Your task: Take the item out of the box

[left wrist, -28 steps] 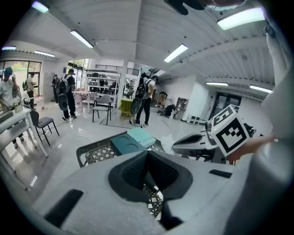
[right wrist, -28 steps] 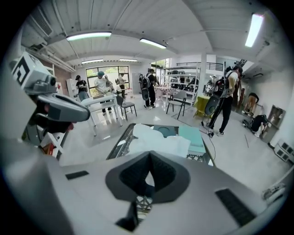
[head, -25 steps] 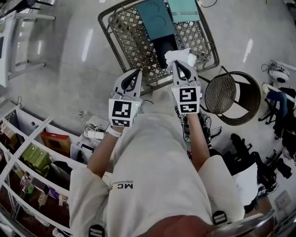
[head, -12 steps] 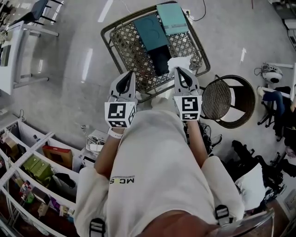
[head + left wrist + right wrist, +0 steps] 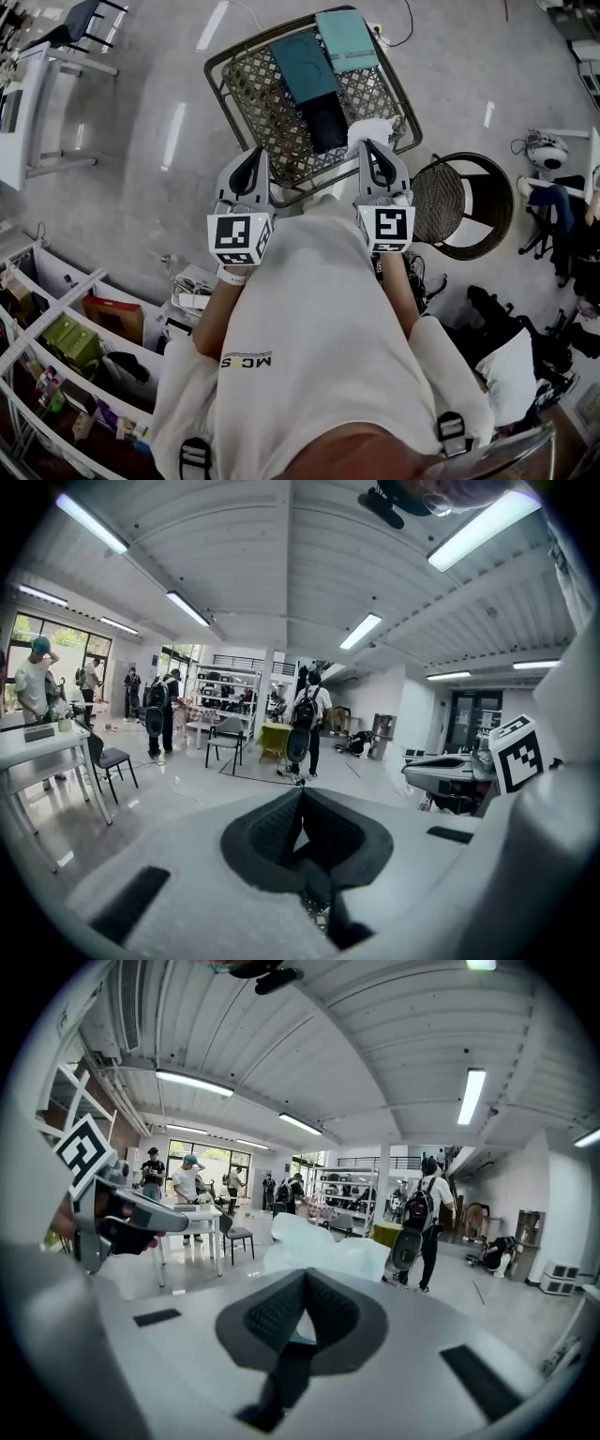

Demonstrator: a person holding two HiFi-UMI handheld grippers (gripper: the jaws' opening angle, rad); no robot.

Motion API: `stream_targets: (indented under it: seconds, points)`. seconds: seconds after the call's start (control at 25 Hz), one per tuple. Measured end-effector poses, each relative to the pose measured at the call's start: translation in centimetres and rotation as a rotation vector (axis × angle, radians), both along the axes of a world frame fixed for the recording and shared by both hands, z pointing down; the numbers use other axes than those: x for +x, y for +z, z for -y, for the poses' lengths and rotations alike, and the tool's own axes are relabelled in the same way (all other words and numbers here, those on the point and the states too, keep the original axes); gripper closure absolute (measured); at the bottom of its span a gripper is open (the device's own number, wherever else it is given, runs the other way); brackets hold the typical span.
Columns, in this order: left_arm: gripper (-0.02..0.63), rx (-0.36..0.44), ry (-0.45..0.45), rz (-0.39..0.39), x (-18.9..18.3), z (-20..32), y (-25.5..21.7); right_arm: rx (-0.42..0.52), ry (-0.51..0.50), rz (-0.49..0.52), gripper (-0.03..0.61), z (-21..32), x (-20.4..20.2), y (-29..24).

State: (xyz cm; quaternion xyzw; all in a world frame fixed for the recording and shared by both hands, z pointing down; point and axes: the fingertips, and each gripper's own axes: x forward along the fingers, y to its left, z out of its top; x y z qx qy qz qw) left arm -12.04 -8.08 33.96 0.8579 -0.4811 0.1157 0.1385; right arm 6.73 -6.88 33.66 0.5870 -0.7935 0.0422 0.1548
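Observation:
An open teal box [image 5: 305, 66] lies on the wicker table [image 5: 217, 58], its lighter teal lid [image 5: 347, 40] beside it at the far end and a black item [image 5: 323, 122] at its near end. My right gripper [image 5: 368, 142] is shut on a crumpled white wrapping [image 5: 372, 128] above the table's near right edge; the same wrapping [image 5: 319, 1246] bulges just past the closed tips [image 5: 305, 1274] in the right gripper view. My left gripper [image 5: 255, 150] hovers over the table's near edge, its jaws [image 5: 300, 791] shut with nothing between them.
A round wicker chair [image 5: 464, 202] stands right of the table. Shelves with bags [image 5: 66, 323] run along the lower left, and cables and boxes [image 5: 187, 281] lie on the floor by my left arm. People, chairs and tables fill the hall in the gripper views.
Both grippers have drawn slightly back toward my body and apart. The white wrapping stays clamped in the right gripper.

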Motion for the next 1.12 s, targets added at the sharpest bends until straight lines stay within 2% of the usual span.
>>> stream_targets:
  seconds: [0.88,1.12]
  points:
    - [0.588,0.009,-0.027,-0.012,0.07,0.0,-0.22,0.011,-0.006,0.009,0.565,0.29,0.45,-0.18]
    - [0.588,-0.004,-0.035,-0.041,-0.1,0.33,-0.12,0.007,-0.014,0.015,0.565,0.75,-0.01,-0.03]
